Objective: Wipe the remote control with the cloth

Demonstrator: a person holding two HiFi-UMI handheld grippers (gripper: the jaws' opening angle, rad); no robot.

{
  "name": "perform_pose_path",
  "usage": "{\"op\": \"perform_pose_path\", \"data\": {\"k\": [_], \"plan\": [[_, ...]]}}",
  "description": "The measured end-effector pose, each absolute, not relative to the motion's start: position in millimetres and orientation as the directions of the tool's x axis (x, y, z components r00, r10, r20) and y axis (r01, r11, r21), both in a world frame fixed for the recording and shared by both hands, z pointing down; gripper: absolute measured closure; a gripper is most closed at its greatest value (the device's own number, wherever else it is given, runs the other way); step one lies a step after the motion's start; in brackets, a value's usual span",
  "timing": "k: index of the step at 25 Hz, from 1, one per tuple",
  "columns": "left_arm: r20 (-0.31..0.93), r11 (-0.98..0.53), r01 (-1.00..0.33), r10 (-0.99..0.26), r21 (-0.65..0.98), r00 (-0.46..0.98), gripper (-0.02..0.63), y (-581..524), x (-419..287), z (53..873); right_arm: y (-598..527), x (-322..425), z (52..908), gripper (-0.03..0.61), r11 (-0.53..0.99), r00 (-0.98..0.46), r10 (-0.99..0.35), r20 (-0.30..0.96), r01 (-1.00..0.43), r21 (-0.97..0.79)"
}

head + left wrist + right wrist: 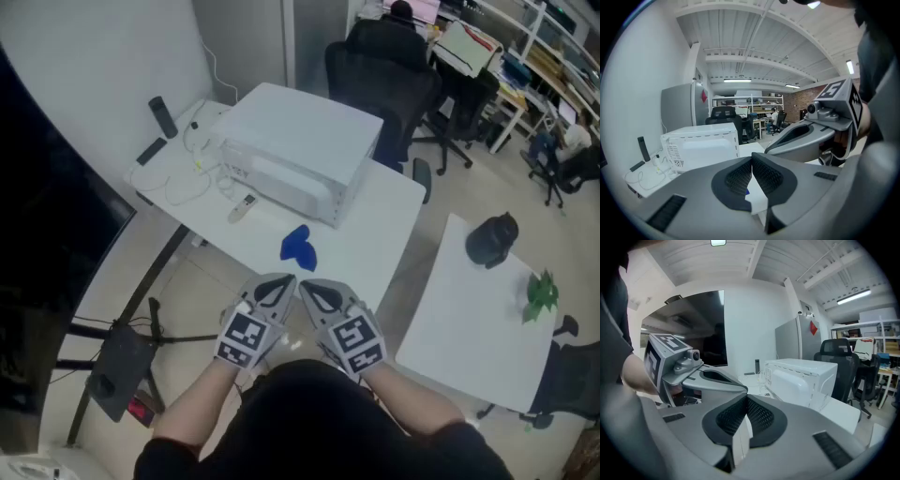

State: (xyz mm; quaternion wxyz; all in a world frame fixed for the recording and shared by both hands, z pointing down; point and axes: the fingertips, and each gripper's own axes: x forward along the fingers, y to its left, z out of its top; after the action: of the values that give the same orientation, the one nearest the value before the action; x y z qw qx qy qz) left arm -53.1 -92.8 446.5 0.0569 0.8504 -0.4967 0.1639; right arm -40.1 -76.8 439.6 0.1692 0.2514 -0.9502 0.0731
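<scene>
Two closed, empty: left tongs [282,281], right tongs [309,287]; microwave [300,150] behind cloth [298,245], likely remote [242,207].

Lighting: even, cool, from ceiling strip lights [853,297]; shadows faint. Tabletop [380,225] bright, nearly washed out. Gripper views: strong fisheye bending, black vignetted corners, nearest surfaces soft. Head view: slightly soft, dim left edge.

One cloth [299,246], one white remote [243,207], one microwave [302,150]
</scene>
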Motion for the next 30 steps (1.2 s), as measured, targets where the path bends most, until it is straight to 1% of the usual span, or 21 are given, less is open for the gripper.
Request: {"op": "perform_pose_path", "data": {"k": [6,11,12,15,23,26,30], "plan": [[0.357,-0.471,-0.879,-0.836,-0.075,0.417,0.609,-101.5,-44.4,456.7,-82.0,-27.5,446.7,0.569,0.883,-0.83,-0.408,0.381,-0.465,-0.066],[0.388,-0.433,-0.897,-0.845,-0.088,0.369,0.606,-124.1,-75.9,475.6,-93.5,-35.1,456.5,0.569,0.885,-0.829,-0.386,0.404,-0.456,-0.089],[0.396,-0.425,-0.901,-0.845,-0.093,0.358,0.595,-131.5,-86.4,480.9,-97.3,-38.1,458.8,0.569,0.883,-0.827,-0.387,0.408,-0.459,-0.092],[0.426,-0.407,-0.908,-0.842,-0.098,0.331,0.512,-158.9,-124.0,499.1,-111.7,-50.5,466.8,0.569,0.872,-0.813,-0.397,0.426,-0.479,-0.101],[0.547,-0.394,-0.908,-0.796,-0.143,0.26,0.331,-259.0,-239.0,579.2,-161.9,-101.4,495.9,0.569,0.806,-0.746,-0.451,0.489,-0.576,-0.135],[0.595,-0.408,-0.903,-0.762,-0.132,0.257,0.304,-291.4,-262.2,615.1,-174.7,-111.0,505.2,0.569,0.78,-0.725,-0.466,0.507,-0.607,-0.152],[0.642,-0.427,-0.898,-0.718,-0.101,0.269,0.304,-321.4,-278.0,655.5,-187.3,-118.3,520.7,0.569,0.765,-0.715,-0.467,0.521,-0.622,-0.168]]}}
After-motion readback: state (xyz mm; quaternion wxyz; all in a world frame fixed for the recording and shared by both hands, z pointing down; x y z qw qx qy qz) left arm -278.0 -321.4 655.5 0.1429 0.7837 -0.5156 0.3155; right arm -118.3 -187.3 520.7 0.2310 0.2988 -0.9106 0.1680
